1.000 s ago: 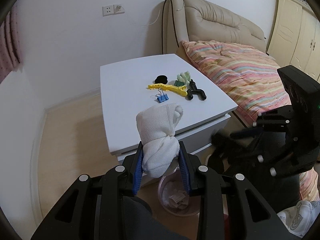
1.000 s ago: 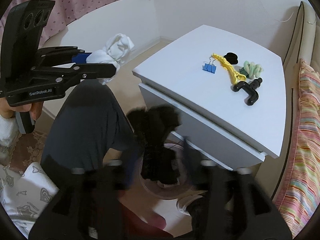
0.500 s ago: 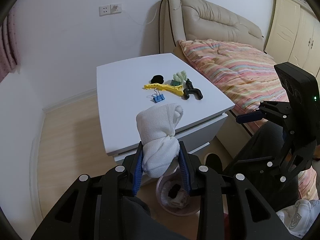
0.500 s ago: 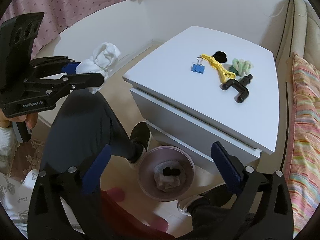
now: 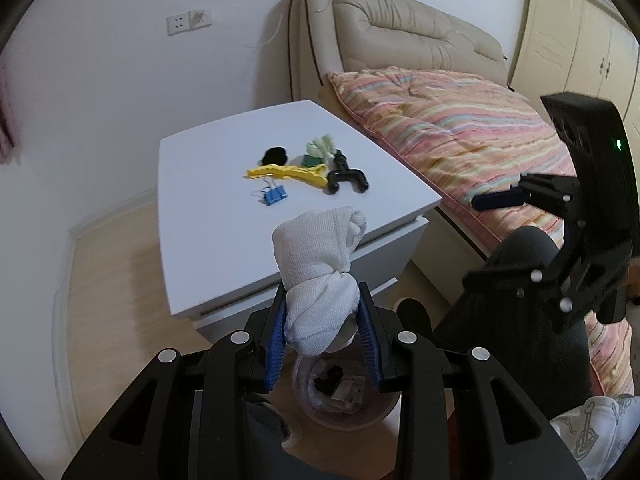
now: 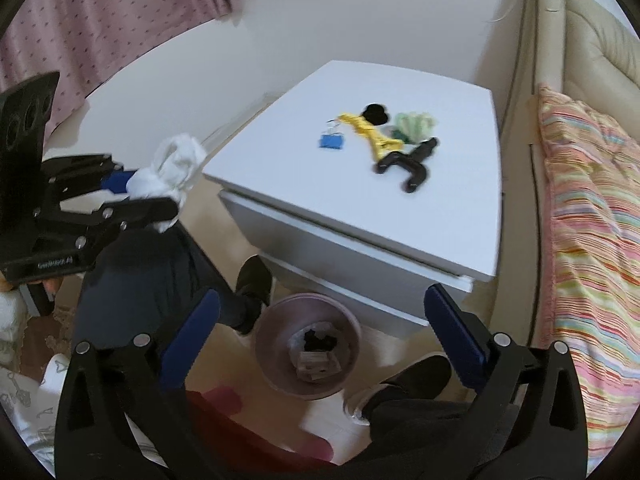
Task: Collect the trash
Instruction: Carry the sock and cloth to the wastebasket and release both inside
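Left gripper: the left gripper (image 5: 322, 336) is seen pinching a white knotted cloth (image 5: 318, 272) between its blue pads (image 5: 276, 344); the cloth sticks up above the fingers.
Left gripper, other view: in the right wrist view the same gripper (image 6: 132, 196) is seen at the left, with the white cloth (image 6: 174, 168) bulging out of its tip.
Right gripper: the right gripper (image 6: 318, 330) is held with its blue-padded fingers (image 6: 454, 336) spread wide, and nothing is gripped between them. In the left wrist view it (image 5: 496, 202) is seen at the right, above a dark trouser leg.
Bin: a small round pinkish bin (image 6: 308, 384) is placed on the floor just in front of the nightstand, between the person's dark shoes; a black scrap (image 6: 318, 338) and some crumpled paper (image 6: 318, 360) are lying inside. In the left wrist view the bin (image 5: 344, 412) is partly hidden below the held cloth.
Nightstand: on the white nightstand (image 6: 400, 208) a cluster of small items is left well apart from both grippers.
Items on top: a blue binder clip (image 6: 331, 141), a yellow plastic piece (image 6: 370, 132), a black forked plastic part (image 6: 408, 162), a pale green wad (image 6: 414, 124) and a small black lump (image 6: 376, 113) are grouped close together.
Surroundings: a bed with a striped quilt (image 5: 460, 136) is found just beside the nightstand, and a pink curtain (image 6: 108, 12) is hung at the far left.
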The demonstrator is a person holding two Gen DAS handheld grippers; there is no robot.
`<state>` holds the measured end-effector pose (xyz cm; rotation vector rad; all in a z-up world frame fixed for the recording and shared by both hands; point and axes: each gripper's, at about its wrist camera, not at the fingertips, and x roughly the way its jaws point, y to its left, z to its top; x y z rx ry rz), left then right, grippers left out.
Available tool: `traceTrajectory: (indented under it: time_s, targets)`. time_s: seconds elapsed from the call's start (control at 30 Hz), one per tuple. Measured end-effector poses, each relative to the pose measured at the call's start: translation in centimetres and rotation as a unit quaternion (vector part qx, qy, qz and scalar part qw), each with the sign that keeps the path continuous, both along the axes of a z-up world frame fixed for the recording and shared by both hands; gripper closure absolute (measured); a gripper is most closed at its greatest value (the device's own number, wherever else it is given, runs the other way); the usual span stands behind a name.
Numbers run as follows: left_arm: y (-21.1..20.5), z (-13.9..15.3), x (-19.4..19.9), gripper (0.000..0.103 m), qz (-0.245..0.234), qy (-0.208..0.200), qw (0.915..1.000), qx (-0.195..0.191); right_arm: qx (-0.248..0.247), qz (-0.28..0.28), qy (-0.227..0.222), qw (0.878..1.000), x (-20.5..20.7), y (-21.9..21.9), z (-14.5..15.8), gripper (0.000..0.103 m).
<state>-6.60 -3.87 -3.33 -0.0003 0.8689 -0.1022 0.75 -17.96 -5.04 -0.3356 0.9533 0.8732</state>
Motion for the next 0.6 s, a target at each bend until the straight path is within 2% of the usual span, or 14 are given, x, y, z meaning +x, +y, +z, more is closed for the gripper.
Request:
traceTrajectory:
  time_s: [0.23, 0.43, 0.47, 0.53, 0.57, 0.6]
  targets:
    - [-1.9, -0.7, 0.6, 0.07, -0.029, 0.017, 0.9994, 0.004, 0.004, -0.046, -0.011, 0.999, 1.4, -2.6, 0.3, 0.003]
    - [-3.2, -1.0, 1.0, 0.068, -0.048, 0.03, 0.9984, 0.004, 0.009, -0.06, -0.008, 0.998, 1.8, -3.8, 0.3, 0.003]
    - [-3.3, -1.1, 1.0, 0.066, -0.052, 0.032, 0.9981, 0.002, 0.01, -0.061, -0.007, 0.998, 1.9, -4.0, 0.2, 0.003]
    - [-3.5, -1.3, 1.2, 0.048, -0.055, 0.036, 0.9979, 0.002, 0.012, -0.062, -0.005, 0.998, 2.0, -4.1, 0.1, 0.003]
    - [-3.5, -1.4, 1.3, 0.044, -0.054, 0.038, 0.9978, 0.002, 0.012, -0.062, -0.004, 0.998, 2.0, -4.1, 0.1, 0.003]
    - [-3.4, -1.6, 1.3, 0.034, -0.053, 0.04, 0.9978, -0.001, 0.012, -0.062, -0.004, 0.998, 2.0, -4.1, 0.1, 0.003]
